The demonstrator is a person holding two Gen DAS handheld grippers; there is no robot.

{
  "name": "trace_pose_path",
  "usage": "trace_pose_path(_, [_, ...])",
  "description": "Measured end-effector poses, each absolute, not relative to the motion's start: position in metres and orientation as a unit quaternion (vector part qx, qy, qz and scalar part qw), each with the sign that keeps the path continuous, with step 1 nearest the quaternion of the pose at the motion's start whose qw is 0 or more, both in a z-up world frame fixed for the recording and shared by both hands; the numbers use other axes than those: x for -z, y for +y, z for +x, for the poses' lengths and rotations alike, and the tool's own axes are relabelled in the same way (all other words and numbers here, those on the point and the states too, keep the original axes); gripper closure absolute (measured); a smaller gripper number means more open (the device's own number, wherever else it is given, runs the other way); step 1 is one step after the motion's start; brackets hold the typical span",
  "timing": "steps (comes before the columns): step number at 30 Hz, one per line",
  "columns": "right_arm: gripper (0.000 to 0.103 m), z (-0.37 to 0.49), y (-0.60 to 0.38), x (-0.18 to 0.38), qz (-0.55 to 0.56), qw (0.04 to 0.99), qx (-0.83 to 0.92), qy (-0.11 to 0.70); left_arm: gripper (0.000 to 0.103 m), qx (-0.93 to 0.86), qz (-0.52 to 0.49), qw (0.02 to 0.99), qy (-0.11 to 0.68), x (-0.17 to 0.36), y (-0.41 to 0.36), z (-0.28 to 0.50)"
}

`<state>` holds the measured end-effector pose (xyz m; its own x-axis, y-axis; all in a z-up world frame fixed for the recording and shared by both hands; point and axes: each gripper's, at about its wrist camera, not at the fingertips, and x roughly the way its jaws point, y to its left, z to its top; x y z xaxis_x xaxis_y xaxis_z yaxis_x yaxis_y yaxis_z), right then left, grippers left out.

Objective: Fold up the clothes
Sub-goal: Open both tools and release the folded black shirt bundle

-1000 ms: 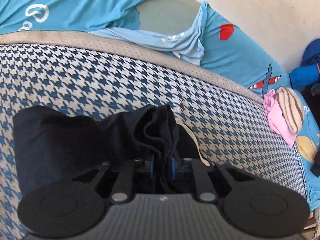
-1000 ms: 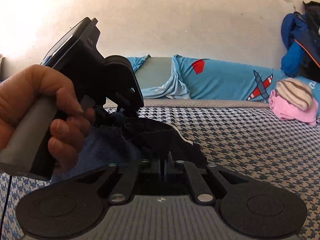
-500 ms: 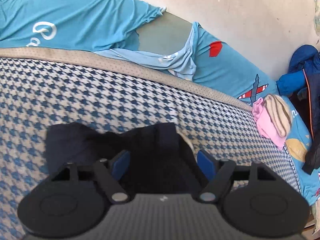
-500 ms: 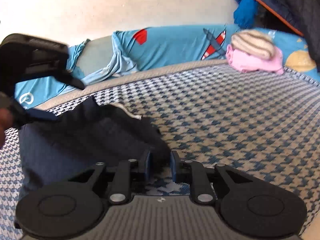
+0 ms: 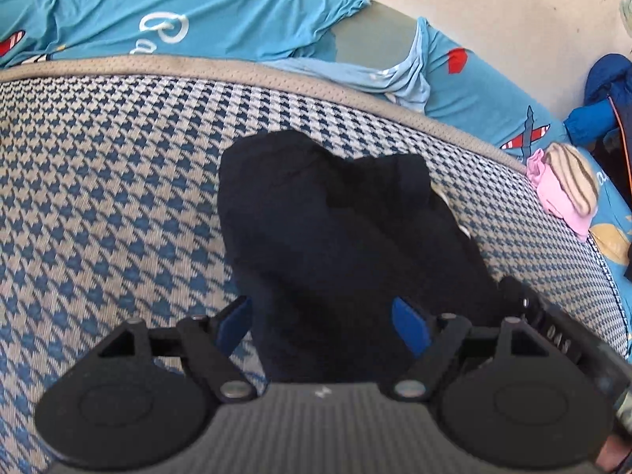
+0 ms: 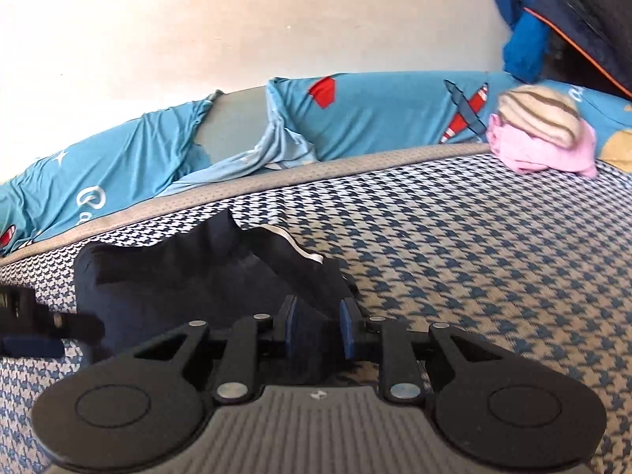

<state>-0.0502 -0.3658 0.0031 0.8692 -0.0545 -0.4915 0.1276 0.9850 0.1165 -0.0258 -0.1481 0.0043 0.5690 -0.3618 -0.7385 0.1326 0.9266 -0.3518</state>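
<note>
A dark navy garment (image 5: pixel 335 237) lies bunched and folded on the blue-and-white houndstooth mattress (image 5: pixel 118 197). My left gripper (image 5: pixel 322 326) hovers over its near end. Its jaws are wide apart and still opening, and the blue pads (image 5: pixel 410 328) stand clear of the cloth. In the right wrist view the same garment (image 6: pixel 177 276) shows a white inner edge (image 6: pixel 300 249). My right gripper (image 6: pixel 318 330) sits at its right corner. Its jaws are opening a little, with dark fabric lying loose between the pads. The left gripper's finger (image 6: pixel 23 324) shows at the far left of that view.
A pink cloth topped by a beige striped one (image 6: pixel 541 134) rests at the mattress's far right edge. A light blue sheet with aeroplane prints (image 6: pixel 375 118) runs along the wall behind. A blue jacket (image 6: pixel 525 39) hangs at the upper right.
Both grippers were shut on the dark garment and have let it go. The left jaws spread wide and drew back, the right jaws parted slightly. The garment now lies on the mattress.
</note>
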Motion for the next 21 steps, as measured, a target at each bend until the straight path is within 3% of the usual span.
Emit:
trace_pose_path(4, [0.08,-0.029,-0.366,-0.011,0.047,0.967,0.008,0.251,0.023,0.152,-0.109,0.874,0.449,-0.002,-0.148,-0.028])
trace_pose_path(8, [0.071,-0.004,-0.369,-0.016,0.031,0.962,-0.052,0.267,0.022,0.169,-0.085,0.867,0.462,0.001,-0.148,-0.027])
trace_pose_path(21, [0.069,0.071,-0.387,0.0,0.056,0.942,-0.13,0.305,0.019,0.196,-0.092,0.853,0.475,0.021,-0.142,-0.007])
